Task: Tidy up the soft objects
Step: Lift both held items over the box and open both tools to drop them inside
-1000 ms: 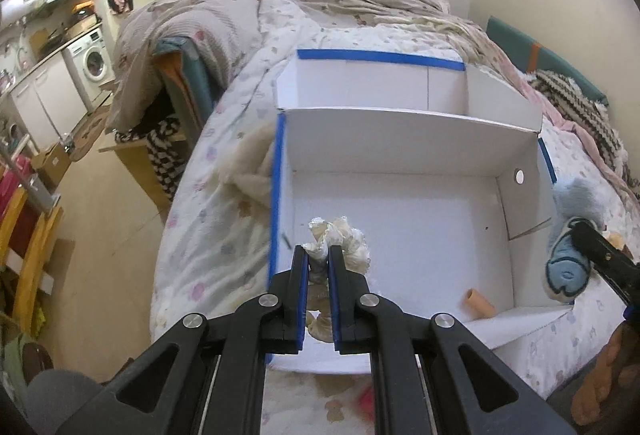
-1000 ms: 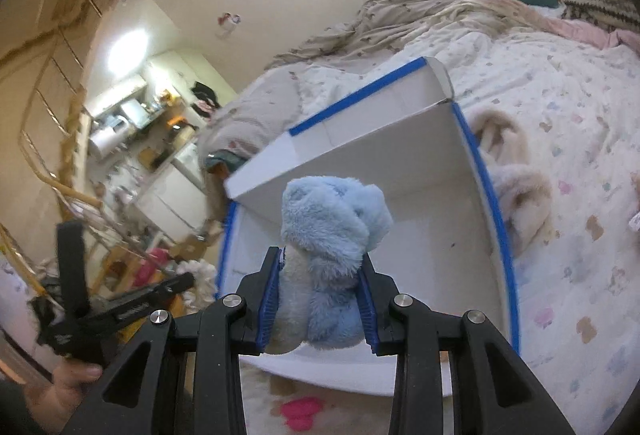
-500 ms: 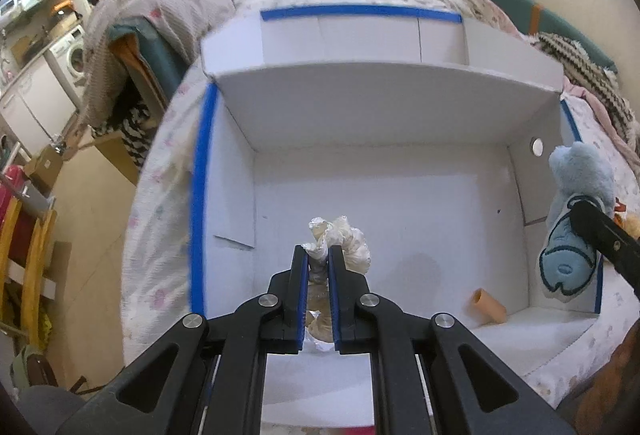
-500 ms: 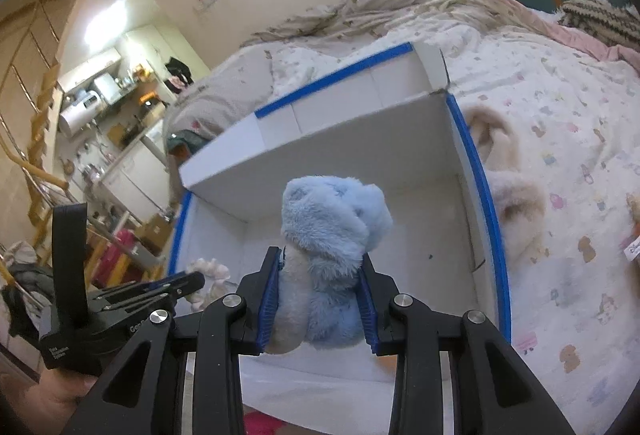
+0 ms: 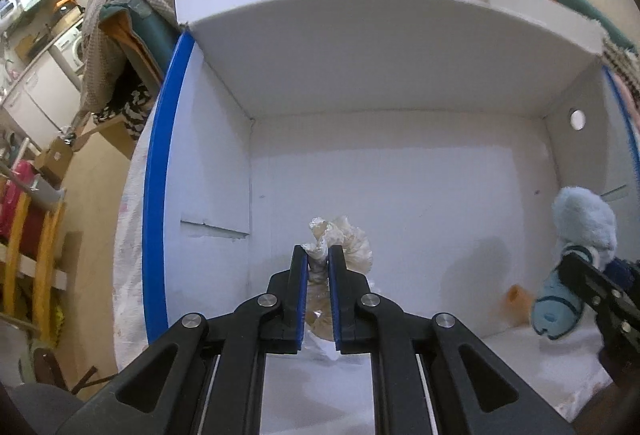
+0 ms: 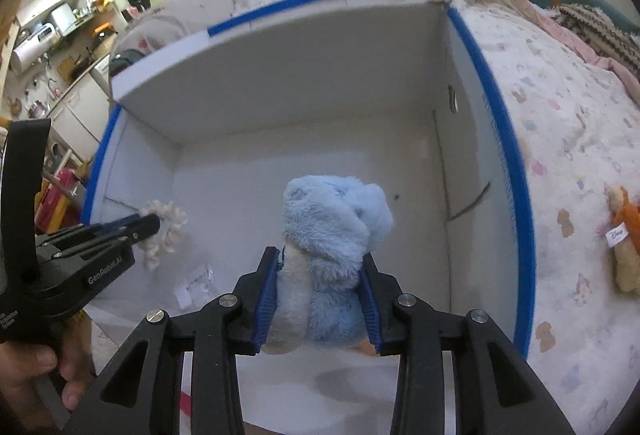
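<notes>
A white cardboard box point(image 5: 400, 83) with blue-taped edges lies open on the bed; it also shows in the right wrist view point(image 6: 280, 83). My left gripper point(image 5: 318, 255) is shut on a cream frilly soft toy point(image 5: 344, 239) and holds it inside the box above the floor. My right gripper point(image 6: 320, 259) is shut on a fluffy light-blue plush toy point(image 6: 332, 219), held over the box's right half. The blue plush point(image 5: 580, 231) and the right gripper show at the right of the left wrist view. The left gripper with the cream toy point(image 6: 164, 231) shows at the left of the right wrist view.
A small orange tube point(image 5: 516, 299) and a small clear packet point(image 6: 196, 283) lie on the box floor. An orange and cream plush point(image 6: 624, 255) lies on the patterned bedspread point(image 6: 572, 139) right of the box. A kitchen area point(image 5: 36, 47) and a wooden rack point(image 5: 32, 243) stand left of the bed.
Both grippers have moved forward over the box's front edge and down into it, each still holding its toy. The box now fills both views.
</notes>
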{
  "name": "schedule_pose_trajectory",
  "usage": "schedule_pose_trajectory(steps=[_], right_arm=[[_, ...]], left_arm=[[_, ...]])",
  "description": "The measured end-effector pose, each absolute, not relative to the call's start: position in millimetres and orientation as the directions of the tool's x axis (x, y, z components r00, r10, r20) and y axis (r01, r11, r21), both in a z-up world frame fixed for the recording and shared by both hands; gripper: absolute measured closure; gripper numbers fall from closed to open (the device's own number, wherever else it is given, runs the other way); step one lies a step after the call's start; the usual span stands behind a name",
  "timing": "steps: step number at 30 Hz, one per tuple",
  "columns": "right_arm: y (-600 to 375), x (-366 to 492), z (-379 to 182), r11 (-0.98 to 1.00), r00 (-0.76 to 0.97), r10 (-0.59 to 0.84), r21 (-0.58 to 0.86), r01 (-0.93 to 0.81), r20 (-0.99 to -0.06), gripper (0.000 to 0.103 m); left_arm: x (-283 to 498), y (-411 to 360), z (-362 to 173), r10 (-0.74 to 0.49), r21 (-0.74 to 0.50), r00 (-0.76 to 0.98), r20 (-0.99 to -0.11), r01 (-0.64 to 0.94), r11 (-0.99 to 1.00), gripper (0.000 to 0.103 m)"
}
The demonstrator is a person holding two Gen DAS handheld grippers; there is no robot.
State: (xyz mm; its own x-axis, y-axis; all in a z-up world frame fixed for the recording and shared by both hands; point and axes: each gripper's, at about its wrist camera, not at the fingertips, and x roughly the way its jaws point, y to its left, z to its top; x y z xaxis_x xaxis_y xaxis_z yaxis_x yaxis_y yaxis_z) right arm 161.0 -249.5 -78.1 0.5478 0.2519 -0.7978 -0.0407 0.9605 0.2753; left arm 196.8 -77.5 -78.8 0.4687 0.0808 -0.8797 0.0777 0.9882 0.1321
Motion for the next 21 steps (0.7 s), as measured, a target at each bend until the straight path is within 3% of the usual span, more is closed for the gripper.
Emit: schedule_pose_trajectory(steps=[14,21], right_arm=[[-255,158,-80,0.944,0.534,0.286,0.329,-0.016,-0.795,0.057],[-260,159,-76,0.931,0.558,0.304,0.364,-0.003,-0.772,0.039]], left_arm=[[197,-69,-84,0.108,0.159,0.478,-0.872,0.068,0.985,0.093],[197,-67,-78,0.106,0.158,0.473,-0.875,0.072,0.985,0.089]])
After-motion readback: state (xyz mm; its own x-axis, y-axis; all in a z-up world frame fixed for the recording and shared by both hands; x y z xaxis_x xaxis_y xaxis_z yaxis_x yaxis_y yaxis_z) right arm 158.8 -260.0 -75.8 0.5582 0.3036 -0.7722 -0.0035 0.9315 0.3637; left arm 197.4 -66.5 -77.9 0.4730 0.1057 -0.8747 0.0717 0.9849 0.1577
